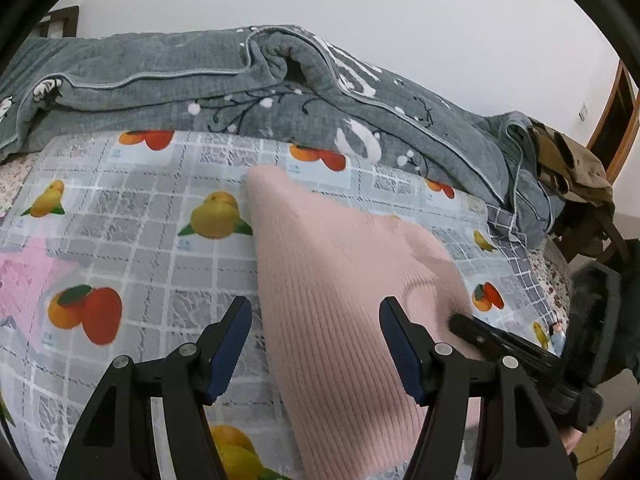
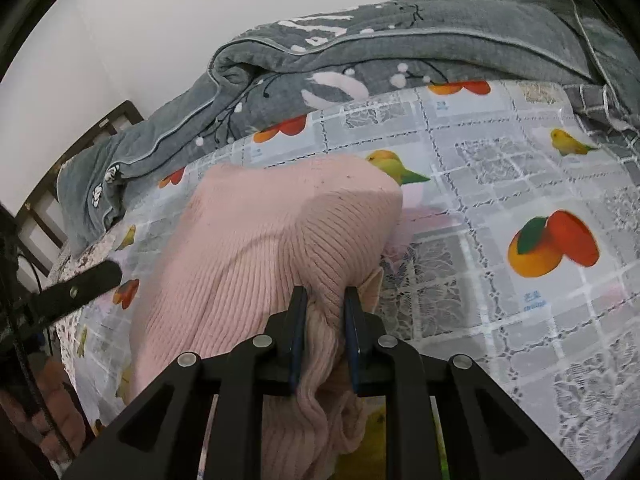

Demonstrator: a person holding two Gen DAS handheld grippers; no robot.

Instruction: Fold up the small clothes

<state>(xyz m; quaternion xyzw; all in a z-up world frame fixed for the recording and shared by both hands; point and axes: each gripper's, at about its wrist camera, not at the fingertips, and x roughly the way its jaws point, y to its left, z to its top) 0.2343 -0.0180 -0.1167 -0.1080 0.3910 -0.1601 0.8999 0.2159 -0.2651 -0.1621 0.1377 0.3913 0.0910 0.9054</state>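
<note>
A pink ribbed knit garment (image 1: 328, 256) lies on the fruit-printed cloth (image 1: 140, 220) that covers the bed. In the left wrist view my left gripper (image 1: 316, 312) stands open over it. Its left finger is off the garment's edge and its right finger is above the knit, and the pads do not press on it. My right gripper (image 2: 325, 296) is shut on a bunched fold of the pink garment (image 2: 256, 240), lifting that edge off the fruit-printed cloth (image 2: 500, 184). The right gripper's black fingers (image 1: 480, 332) reach in from the right. One finger (image 2: 92, 280) of the left gripper shows at the left of the right wrist view.
A rumpled grey quilt (image 1: 200, 80) runs along the far side of the bed, also seen as the grey quilt (image 2: 400, 48). A heap of brown fabric (image 1: 572, 168) sits at the far right corner. A dark wooden headboard (image 2: 44, 208) stands by the white wall.
</note>
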